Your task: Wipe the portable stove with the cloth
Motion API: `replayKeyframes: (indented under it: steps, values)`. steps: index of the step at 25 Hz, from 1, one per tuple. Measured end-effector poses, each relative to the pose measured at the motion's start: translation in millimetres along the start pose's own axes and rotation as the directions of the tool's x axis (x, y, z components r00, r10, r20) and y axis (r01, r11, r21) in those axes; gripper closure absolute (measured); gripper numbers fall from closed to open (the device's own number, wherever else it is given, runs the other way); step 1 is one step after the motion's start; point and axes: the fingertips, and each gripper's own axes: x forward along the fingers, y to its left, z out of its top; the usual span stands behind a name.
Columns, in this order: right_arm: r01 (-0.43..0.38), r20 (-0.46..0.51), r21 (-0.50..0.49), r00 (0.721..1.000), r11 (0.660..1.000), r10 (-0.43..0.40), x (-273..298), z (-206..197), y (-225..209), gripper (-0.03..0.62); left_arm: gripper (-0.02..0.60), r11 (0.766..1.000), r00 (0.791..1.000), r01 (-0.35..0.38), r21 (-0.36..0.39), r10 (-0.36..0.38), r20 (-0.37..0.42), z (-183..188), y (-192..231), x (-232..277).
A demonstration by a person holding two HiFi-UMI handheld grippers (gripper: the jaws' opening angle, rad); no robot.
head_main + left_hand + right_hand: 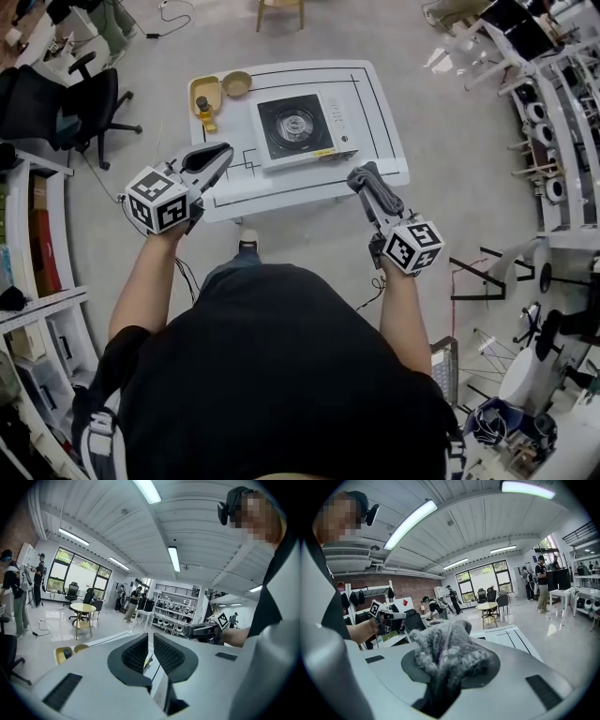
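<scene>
Both forearms reach forward, level with each other: the left gripper point(221, 156) is at the worktop's point(380, 112) near-left edge and the right gripper point(364, 180) at its near-right corner. The stove point(295, 127) sits mid-worktop, apart from both and plain only in the head view. The gripper views show the left jaws nearly together and empty, and the right jaws clamped on the bunched grey cloth point(443, 651).

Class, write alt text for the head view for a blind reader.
From above, a person holds two grippers at the near edge of a white table: the right gripper clamps a grey cloth, the left gripper is shut, empty. A portable stove sits mid-table.
</scene>
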Motion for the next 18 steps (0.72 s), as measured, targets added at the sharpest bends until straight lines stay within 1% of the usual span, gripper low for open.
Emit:
replayKeyframes:
  steps: [6,9,12,18]
  values:
    - [0.007,-0.014,-0.008,1.000,1.000,-0.007,55,16,6,0.480,0.528,0.999,0.999,0.040,-0.005,-0.040,-0.016,6,55,11]
    - [0.019,-0.018,-0.013,1.000,1.000,-0.019,75,26,8,0.480,0.528,0.998,0.998,0.061,0.002,-0.061,-0.010,16,78,15]
    - [0.031,-0.016,-0.015,0.999,0.999,-0.031,92,36,9,0.480,0.528,0.997,0.997,0.081,0.018,-0.081,-0.007,29,98,21]
    - [0.062,-0.015,-0.015,0.998,0.998,-0.062,118,49,13,0.480,0.530,0.992,0.993,0.119,0.030,-0.119,0.001,43,127,26]
